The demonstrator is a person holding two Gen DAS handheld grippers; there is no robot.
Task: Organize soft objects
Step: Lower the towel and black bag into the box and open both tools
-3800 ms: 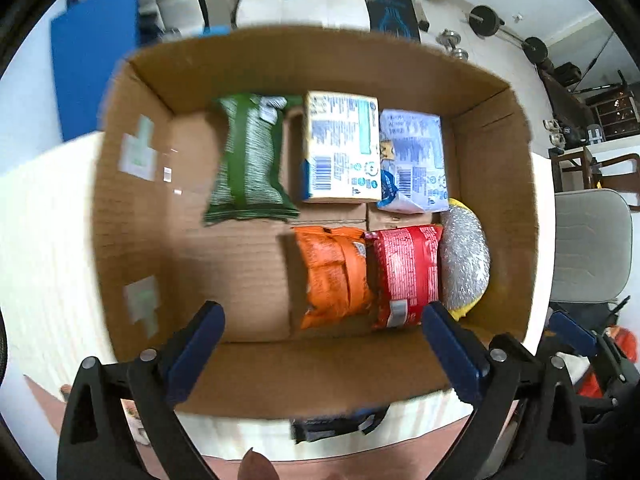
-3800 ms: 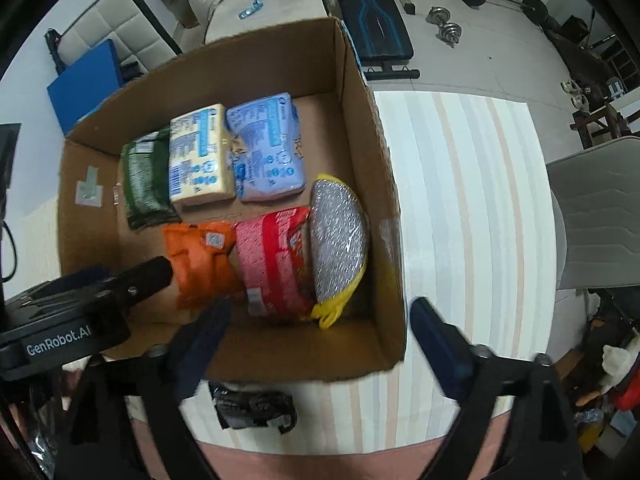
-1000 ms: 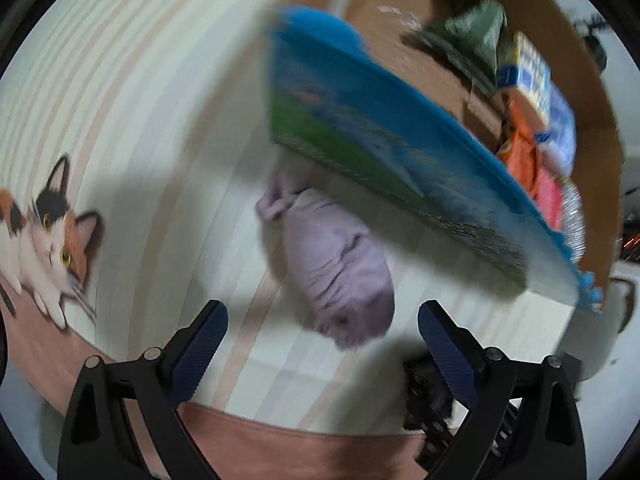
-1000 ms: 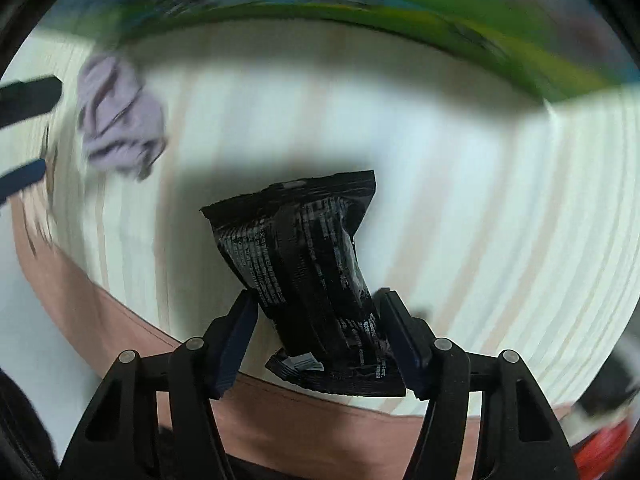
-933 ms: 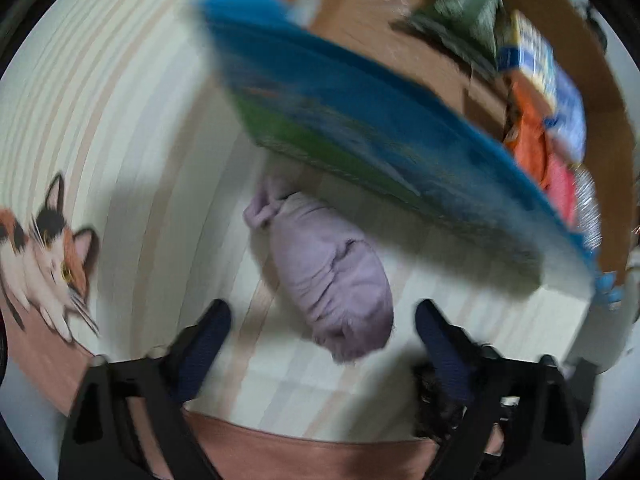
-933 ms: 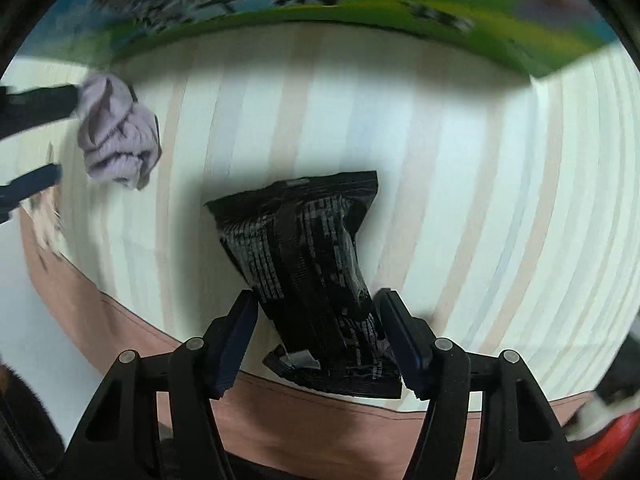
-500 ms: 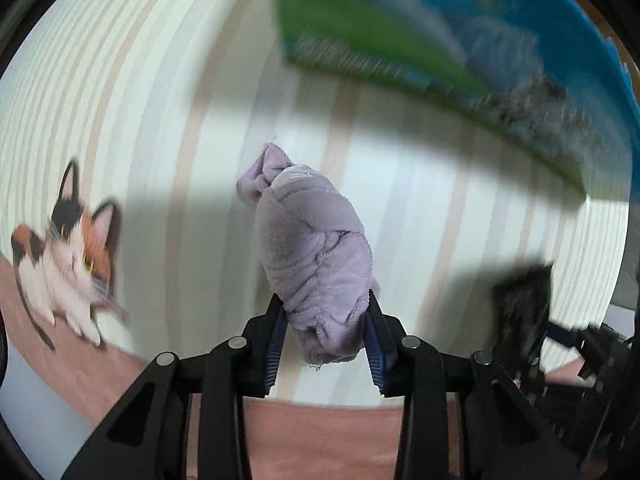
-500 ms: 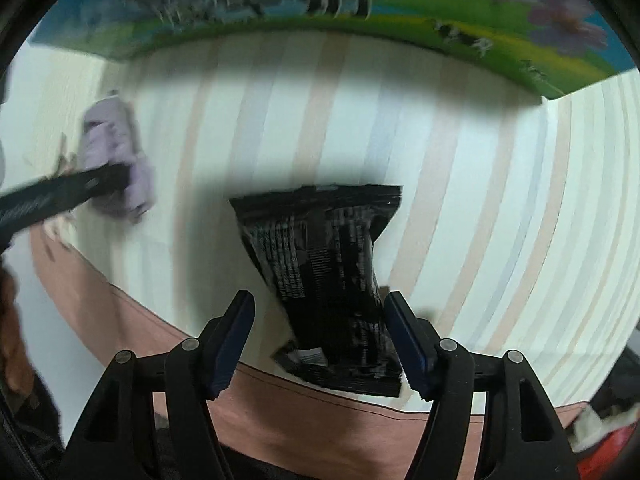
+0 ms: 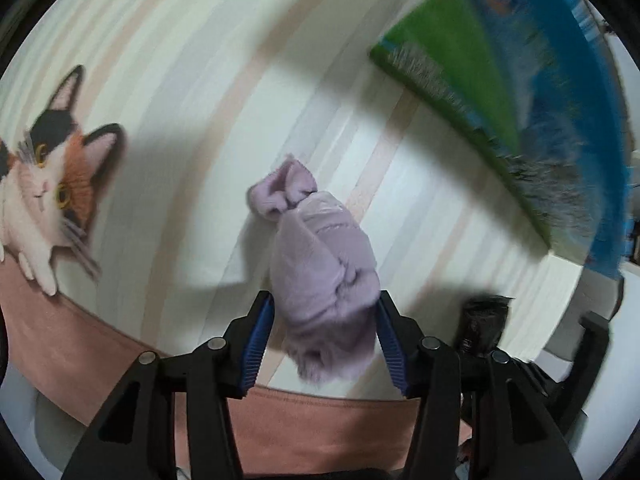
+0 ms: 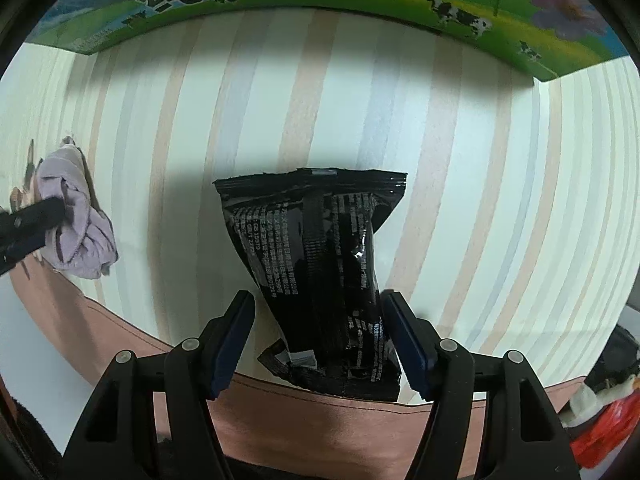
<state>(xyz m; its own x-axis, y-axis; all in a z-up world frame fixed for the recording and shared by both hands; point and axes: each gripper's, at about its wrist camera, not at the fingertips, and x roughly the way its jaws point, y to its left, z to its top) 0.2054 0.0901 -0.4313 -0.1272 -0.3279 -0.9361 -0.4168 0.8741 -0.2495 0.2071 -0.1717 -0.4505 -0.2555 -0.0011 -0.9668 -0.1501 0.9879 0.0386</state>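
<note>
While both lie on striped cloth (image 10: 460, 160), left gripper (image 9: 324, 332) clamps lilac cloth (image 9: 324, 276), right gripper (image 10: 318, 332) black packet (image 10: 320, 256).

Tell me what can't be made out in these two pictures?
- Box contents: hidden in both views; only its printed side shows, blurred in the left view.
- Black packet front: faces away; small print unreadable.
- Cat picture: cut by the left view's edge.
- Whether the right gripper pinches the packet: unclear.
</note>
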